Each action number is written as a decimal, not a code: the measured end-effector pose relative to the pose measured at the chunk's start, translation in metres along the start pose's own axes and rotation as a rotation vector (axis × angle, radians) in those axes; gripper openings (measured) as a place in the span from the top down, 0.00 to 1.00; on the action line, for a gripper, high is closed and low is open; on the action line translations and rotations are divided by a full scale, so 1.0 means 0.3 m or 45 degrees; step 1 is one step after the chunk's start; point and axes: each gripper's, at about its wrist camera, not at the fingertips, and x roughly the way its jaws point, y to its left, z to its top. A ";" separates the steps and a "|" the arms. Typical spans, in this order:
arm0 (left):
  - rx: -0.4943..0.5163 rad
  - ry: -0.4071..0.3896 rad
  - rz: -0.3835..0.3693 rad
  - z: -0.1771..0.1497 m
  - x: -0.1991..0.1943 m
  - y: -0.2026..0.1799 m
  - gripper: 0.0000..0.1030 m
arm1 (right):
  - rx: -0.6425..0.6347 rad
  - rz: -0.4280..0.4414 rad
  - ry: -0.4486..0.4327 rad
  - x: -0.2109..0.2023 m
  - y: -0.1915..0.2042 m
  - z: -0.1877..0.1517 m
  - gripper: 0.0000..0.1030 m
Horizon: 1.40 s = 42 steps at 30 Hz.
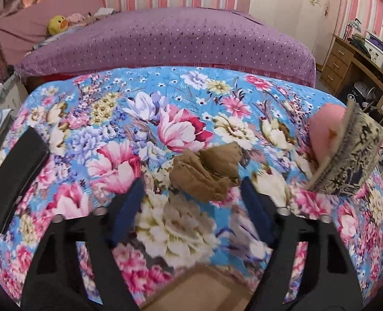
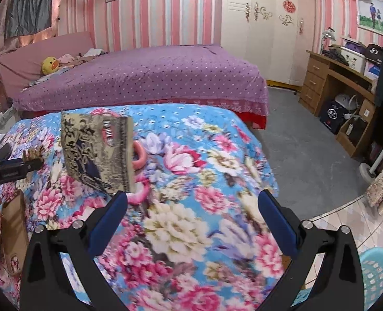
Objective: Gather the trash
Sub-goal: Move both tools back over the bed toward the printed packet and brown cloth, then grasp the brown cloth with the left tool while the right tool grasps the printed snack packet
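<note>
A crumpled brown paper [image 1: 204,173] lies on the blue floral cloth [image 1: 165,98] that covers the table. My left gripper [image 1: 191,184] is open, with its blue fingers on either side of the paper's near end; the pads do not press on it. In the right wrist view the same paper [image 2: 32,154] shows as a small brown lump at the left gripper's tip. My right gripper [image 2: 194,197] is open over the cloth with nothing between its fingers. Its left fingertip is close to the lower corner of a book [image 2: 98,150].
The patterned book [image 1: 346,155] leans on a pink ring-shaped thing [image 1: 326,132] at the right. A black case [image 1: 17,176] lies at the left edge. A brown cardboard thing [image 1: 199,290] sits below my left gripper. A light-blue basket [image 2: 377,272] stands on the floor, and a purple bed [image 2: 152,77] is behind.
</note>
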 end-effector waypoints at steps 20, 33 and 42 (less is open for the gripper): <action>0.019 -0.177 0.002 -0.130 -0.240 0.148 0.57 | -0.154 0.318 0.030 0.177 0.197 0.107 0.51; 0.015 -0.254 0.032 -0.216 -0.368 0.107 0.57 | -0.114 0.484 -0.092 -0.037 0.153 0.009 0.93; -0.035 -0.277 -0.011 -0.315 -0.478 0.065 0.57 | -0.104 0.443 -0.140 -0.238 0.054 -0.115 0.94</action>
